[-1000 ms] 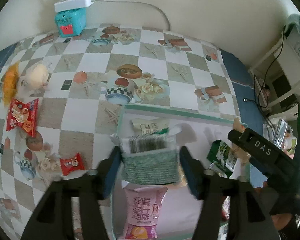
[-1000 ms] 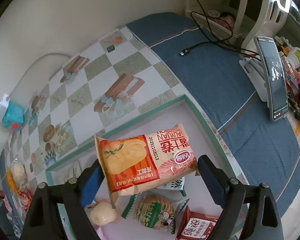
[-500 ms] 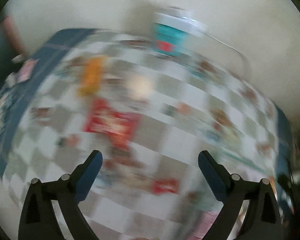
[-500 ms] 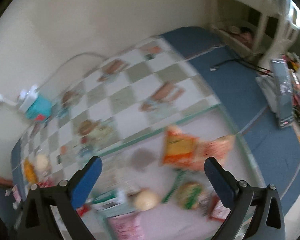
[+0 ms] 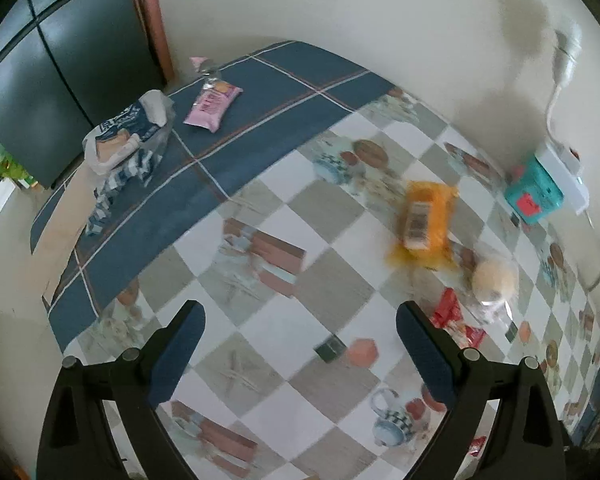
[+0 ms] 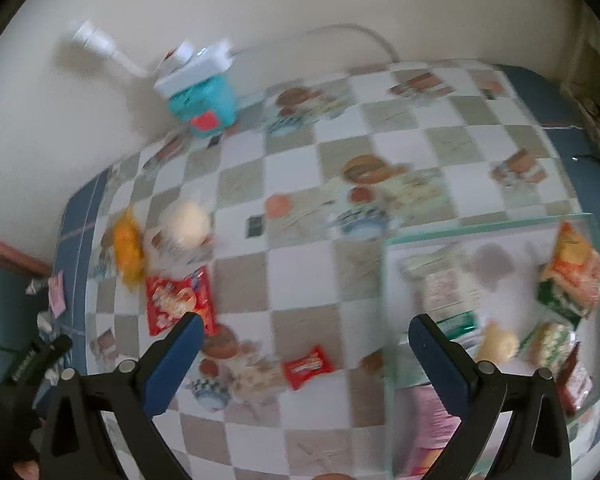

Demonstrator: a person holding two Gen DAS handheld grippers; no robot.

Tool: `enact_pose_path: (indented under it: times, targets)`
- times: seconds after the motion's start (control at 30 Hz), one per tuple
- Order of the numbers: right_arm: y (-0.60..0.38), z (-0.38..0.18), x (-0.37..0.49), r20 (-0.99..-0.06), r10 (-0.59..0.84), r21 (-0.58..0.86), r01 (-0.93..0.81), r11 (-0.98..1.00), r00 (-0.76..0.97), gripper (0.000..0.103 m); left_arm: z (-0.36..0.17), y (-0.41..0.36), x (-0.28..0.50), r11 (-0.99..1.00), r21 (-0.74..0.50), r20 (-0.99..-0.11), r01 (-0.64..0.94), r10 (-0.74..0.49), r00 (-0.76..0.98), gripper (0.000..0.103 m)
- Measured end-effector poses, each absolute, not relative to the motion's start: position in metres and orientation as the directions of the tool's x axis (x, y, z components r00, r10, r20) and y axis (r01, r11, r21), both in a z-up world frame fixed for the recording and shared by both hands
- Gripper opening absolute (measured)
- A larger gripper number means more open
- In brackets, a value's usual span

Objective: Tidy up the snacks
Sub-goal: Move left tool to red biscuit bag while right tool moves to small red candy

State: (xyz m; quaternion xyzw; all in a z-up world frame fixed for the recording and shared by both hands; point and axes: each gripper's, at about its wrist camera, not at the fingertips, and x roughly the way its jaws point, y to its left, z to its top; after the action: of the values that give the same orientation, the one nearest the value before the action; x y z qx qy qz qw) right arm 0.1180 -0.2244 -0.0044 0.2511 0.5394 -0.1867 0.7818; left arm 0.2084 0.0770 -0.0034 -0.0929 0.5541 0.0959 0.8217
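Landmark: the teal box (image 6: 202, 102) standing against the wall on the checked tablecloth (image 6: 296, 264).

Left wrist view: the left gripper (image 5: 298, 320) has its jaws spread wide, with nothing between them, over bare cloth. An orange packet (image 5: 424, 222) lies left of the teal box (image 5: 534, 196), with a round pale bun (image 5: 494, 280) below it.

Right wrist view: the right gripper (image 6: 302, 334) is likewise wide open and empty. Below and left of the teal box lie the orange packet (image 6: 128, 248), the bun (image 6: 190, 224) and a red packet (image 6: 178, 300). A small red sweet (image 6: 306, 366) lies further down. Far right of the box, the green-rimmed tray (image 6: 460, 228) holds several blurred snack packets.
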Motion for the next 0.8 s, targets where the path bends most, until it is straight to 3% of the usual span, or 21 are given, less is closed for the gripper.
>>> enact_pose_path:
  times: [0.5, 0.7, 0.77, 0.8]
  targets:
    - [-0.188, -0.073, 0.121, -0.988, -0.008, 0.074, 0.522, 0.85, 0.153, 0.099, -0.082, 0.033, 0.215, 0.991, -0.059, -0.989, -0.123, -0.041, 0.145, 0.097]
    - [-0.178, -0.084, 0.107, -0.991, -0.031, 0.035, 0.485, 0.874, 0.129, 0.072, -0.086, 0.03, 0.214, 0.99, -0.072, -0.989, -0.12, -0.055, 0.136, 0.097]
    - [-0.179, -0.09, 0.102, -0.992, -0.016, 0.047, 0.486, 0.873, 0.125, 0.057, -0.085, 0.033, 0.214, 0.988, -0.08, -0.988, -0.13, -0.061, 0.141, 0.096]
    - [-0.179, -0.091, 0.099, -0.991, -0.024, 0.045, 0.485, 0.873, 0.133, 0.057, -0.085, 0.035, 0.214, 0.988, -0.084, -0.988, -0.133, -0.065, 0.142, 0.097]
